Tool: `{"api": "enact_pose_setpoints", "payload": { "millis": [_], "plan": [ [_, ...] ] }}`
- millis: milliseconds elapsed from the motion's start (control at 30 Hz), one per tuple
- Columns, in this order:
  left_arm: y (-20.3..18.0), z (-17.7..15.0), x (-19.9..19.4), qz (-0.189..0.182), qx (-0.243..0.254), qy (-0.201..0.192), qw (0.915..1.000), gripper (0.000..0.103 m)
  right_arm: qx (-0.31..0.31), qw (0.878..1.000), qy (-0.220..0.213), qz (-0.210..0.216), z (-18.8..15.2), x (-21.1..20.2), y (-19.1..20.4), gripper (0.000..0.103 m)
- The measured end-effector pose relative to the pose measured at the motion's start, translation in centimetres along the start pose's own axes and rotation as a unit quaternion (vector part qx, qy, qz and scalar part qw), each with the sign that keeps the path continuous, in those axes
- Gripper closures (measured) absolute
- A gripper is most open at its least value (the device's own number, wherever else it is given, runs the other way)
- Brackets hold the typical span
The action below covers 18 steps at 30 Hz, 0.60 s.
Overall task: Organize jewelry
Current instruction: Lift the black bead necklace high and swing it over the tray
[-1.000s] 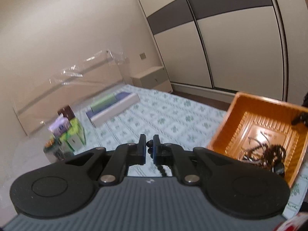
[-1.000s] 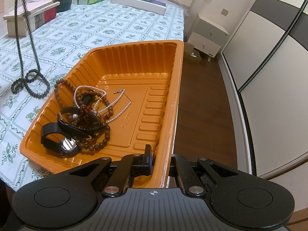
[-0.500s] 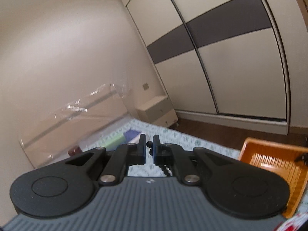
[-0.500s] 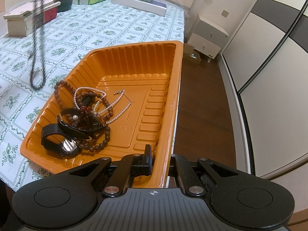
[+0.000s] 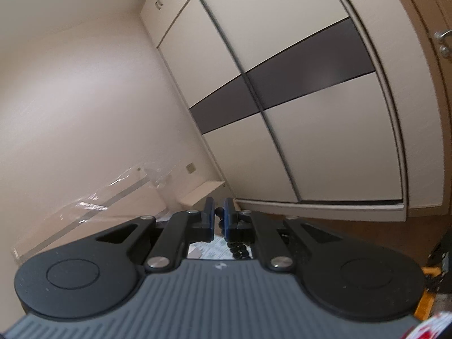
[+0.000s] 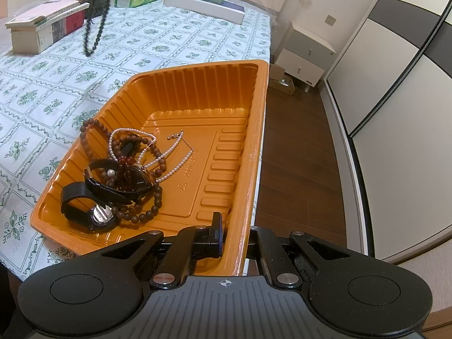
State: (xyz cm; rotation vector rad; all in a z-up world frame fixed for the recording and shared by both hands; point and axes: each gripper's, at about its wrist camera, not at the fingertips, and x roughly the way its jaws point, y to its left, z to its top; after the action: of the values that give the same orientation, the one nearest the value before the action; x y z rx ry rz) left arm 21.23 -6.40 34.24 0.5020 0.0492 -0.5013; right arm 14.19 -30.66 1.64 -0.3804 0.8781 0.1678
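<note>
The left gripper point(image 5: 217, 217) is pinching a dark bead necklace point(image 6: 94, 25), which is dangling clear above the tablecloth point(image 6: 158, 39), well left of the orange tray point(image 6: 255, 130). A swing is risking a snag on the stacked books point(image 6: 46, 24) or a slip from that thin pinch. The right gripper point(image 6: 236, 240) is clamping the tray's near rim; a tug is risking spilling the 2 watches and beads point(image 6: 121, 175). Embossed writing on the tray floor and the book spines are staying unreadable.

Glossy ribbed orange plastic tray point(image 6: 195, 90) before the gripper; printed cloth tablecloth point(image 6: 158, 39) beyond; matt wood-look floor point(image 6: 299, 152) rightward.
</note>
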Motion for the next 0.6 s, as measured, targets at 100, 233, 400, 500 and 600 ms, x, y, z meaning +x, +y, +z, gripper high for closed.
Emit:
{"api": "enact_pose_setpoints", "payload": {
  "millis": [100,233,400,500,600],
  "plan": [
    [-0.8,1.1,0.5,-0.013,0.001,-0.008,0.9999,0.097,-0.001,1.0,0.0,0.0,0.0,0.0,0.0,0.1],
    [-2.0,1.6,1.3,-0.028,0.002,-0.012,0.9995,0.097,-0.001,1.0,-0.001,0.0,0.0,0.0,0.1,0.1],
    [-3.7,0.9,2.8,-0.048,0.009,0.002,0.9988,0.097,0.0,1.0,0.0,0.0,0.0,0.0,0.1,0.1],
    [-5.1,0.1,4.1,-0.063,0.016,0.016,0.9977,0.097,-0.001,1.0,0.0,0.001,0.0,0.0,0.2,0.1],
    [-7.0,-1.0,5.1,-0.085,0.028,0.029,0.9956,0.097,-0.001,1.0,0.001,0.001,0.0,0.0,0.2,0.1]
  ]
}}
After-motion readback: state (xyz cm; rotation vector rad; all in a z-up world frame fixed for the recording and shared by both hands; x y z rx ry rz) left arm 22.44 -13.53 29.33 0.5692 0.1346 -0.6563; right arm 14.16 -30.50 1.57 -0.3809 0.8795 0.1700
